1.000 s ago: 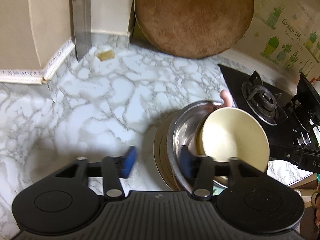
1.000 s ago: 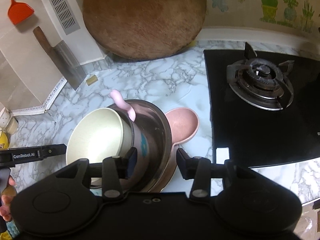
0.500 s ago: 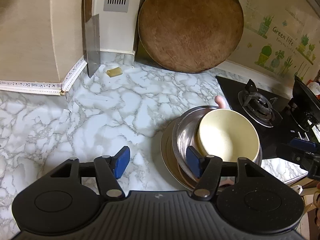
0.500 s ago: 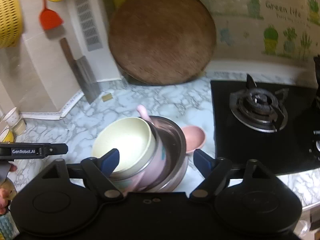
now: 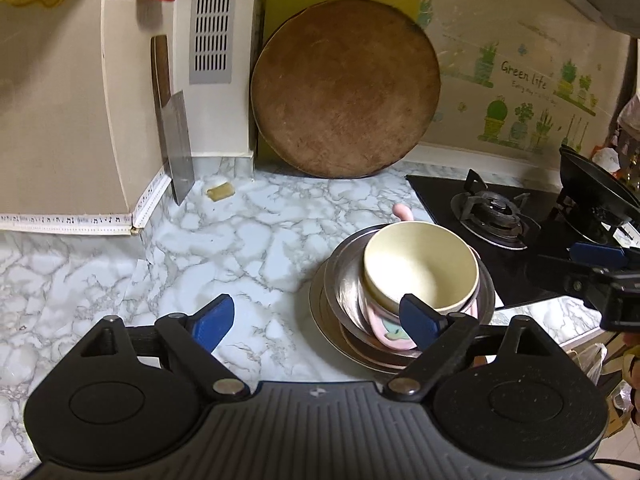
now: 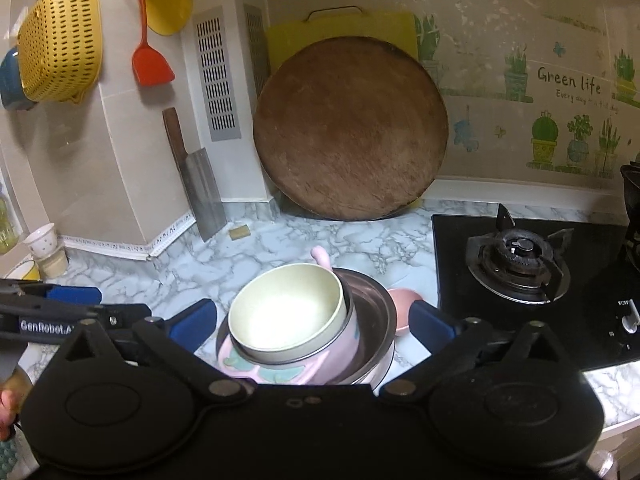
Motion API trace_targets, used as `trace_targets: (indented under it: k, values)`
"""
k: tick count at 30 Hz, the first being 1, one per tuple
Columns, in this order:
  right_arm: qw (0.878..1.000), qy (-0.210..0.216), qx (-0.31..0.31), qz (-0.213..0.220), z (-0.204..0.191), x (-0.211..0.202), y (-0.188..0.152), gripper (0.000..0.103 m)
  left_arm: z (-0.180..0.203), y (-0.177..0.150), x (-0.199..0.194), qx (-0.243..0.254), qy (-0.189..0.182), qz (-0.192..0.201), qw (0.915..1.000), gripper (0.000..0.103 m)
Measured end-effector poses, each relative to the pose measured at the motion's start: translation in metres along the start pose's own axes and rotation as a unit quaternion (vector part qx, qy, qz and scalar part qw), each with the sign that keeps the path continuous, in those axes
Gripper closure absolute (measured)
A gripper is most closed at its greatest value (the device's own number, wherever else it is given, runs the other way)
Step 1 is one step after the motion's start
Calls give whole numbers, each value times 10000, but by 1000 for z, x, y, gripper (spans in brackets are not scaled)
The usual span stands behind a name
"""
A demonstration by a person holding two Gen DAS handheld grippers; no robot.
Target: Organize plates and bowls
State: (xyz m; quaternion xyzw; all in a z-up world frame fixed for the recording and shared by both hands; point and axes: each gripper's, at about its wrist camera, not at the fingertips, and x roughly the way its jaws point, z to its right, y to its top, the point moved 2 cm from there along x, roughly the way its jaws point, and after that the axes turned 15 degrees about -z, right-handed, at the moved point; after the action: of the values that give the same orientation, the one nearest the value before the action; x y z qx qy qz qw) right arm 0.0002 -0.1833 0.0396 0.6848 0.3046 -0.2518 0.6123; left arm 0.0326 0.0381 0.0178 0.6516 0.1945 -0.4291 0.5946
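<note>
A cream bowl point(image 5: 420, 268) sits nested in a pink bowl point(image 5: 384, 326) with a cartoon print, inside a steel bowl point(image 5: 344, 280), on a stack of plates point(image 5: 320, 312) on the marble counter. The stack also shows in the right wrist view, with the cream bowl point(image 6: 286, 312), the pink bowl point(image 6: 336, 356) and the steel bowl point(image 6: 378, 320). A small pink dish point(image 6: 402, 304) lies beside the stack. My left gripper point(image 5: 316, 322) is open and empty, above and left of the stack. My right gripper point(image 6: 312, 328) is open and empty above it.
A round wooden board point(image 6: 350, 128) leans on the back wall. A cleaver point(image 6: 202, 184) stands against the left wall. A black gas hob point(image 6: 520, 256) lies to the right. Cups point(image 6: 42, 246) stand far left. A colander point(image 6: 56, 36) and spatula point(image 6: 150, 60) hang above.
My right gripper has let go of the bowls, opened wide and pulled back and up. My left gripper has also opened wider and drawn back. The bowls now rest nested in the stack.
</note>
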Motion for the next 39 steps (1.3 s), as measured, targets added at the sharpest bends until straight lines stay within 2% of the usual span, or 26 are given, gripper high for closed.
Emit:
trace_targets:
  k: [2,8,21,24,35,39]
  values:
    - [10000,37,38,30,-1,-3,-2,0,1,-3,-3,-13,-31,14,10000,0]
    - [9999,57,46,97,-6,-9,-12,0,1,-13,-12,-122,-149,70,9998,0]
    - [9999,74,-47,97,-17,-17,-24,0,8,-28,-30,-107,71,312,9994,0]
    - [9999,66,-84,2,-19,-17,-25,0,11,-29,-32,-67,75,300,9995,0]
    - [9999,68,-127,59,-21,-19,-24,0,15,-29,-34,-19,95,297,9995,0]
    - [9999,50,-102,51,-20,-19,-23,0,14,-28,-31,-93,29,173,9998,0]
